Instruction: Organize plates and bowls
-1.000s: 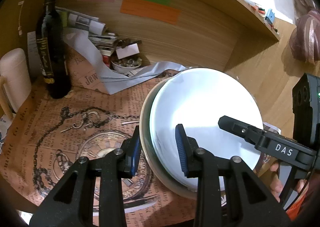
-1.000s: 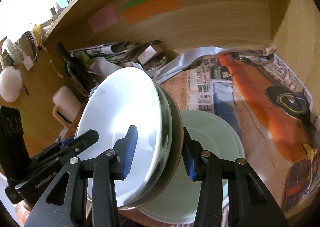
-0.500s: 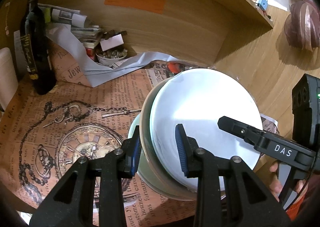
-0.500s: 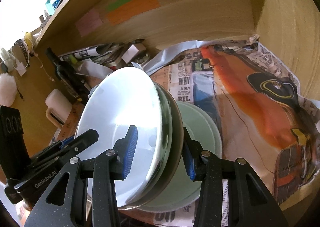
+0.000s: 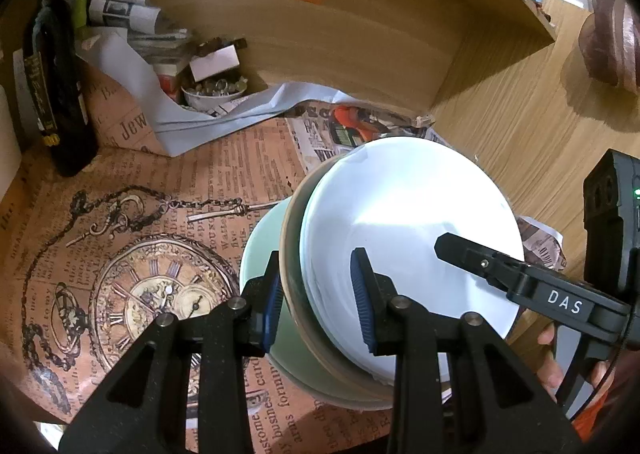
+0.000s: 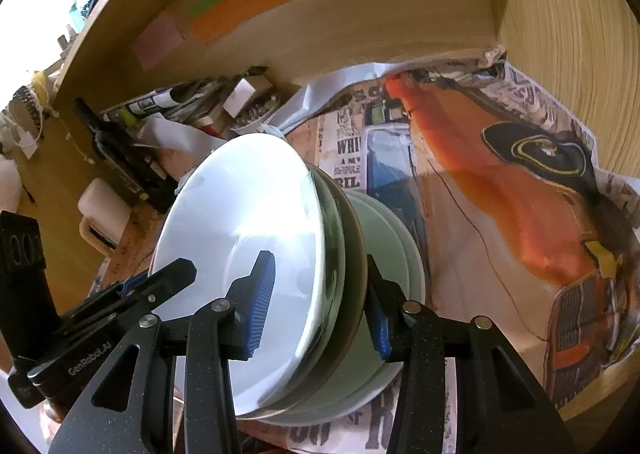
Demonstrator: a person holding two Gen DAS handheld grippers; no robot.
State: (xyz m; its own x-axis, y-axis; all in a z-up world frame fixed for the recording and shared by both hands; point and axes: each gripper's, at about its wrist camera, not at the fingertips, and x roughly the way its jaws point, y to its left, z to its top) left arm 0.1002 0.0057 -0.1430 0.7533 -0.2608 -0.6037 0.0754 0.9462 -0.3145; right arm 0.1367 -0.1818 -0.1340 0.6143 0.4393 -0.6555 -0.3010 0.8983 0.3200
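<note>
A stack of a white plate (image 5: pixel 412 222) on a tan-rimmed dish (image 5: pixel 294 254) is held tilted between both grippers. My left gripper (image 5: pixel 316 302) is shut on the stack's near rim. My right gripper (image 6: pixel 320 306) is shut on the opposite rim; the white plate (image 6: pixel 240 238) and tan-rimmed dish (image 6: pixel 354 246) show there too. Just under the stack sits a pale green plate (image 5: pixel 260 238) on the newspaper, also in the right wrist view (image 6: pixel 396 254). Whether the stack touches it, I cannot tell.
Newspaper sheets (image 5: pixel 120 254) line the wooden shelf. A dark wine bottle (image 5: pixel 56 66) stands at the back left, with rolled papers and a small bowl of bits (image 5: pixel 212 90) behind. A white mug (image 6: pixel 102 210) stands left. The wooden side wall (image 6: pixel 568 54) rises at the right.
Both grippers carried the plate stack forward and down, over the pale green plate, which has come closer beneath it. The grip on the stack is unchanged.
</note>
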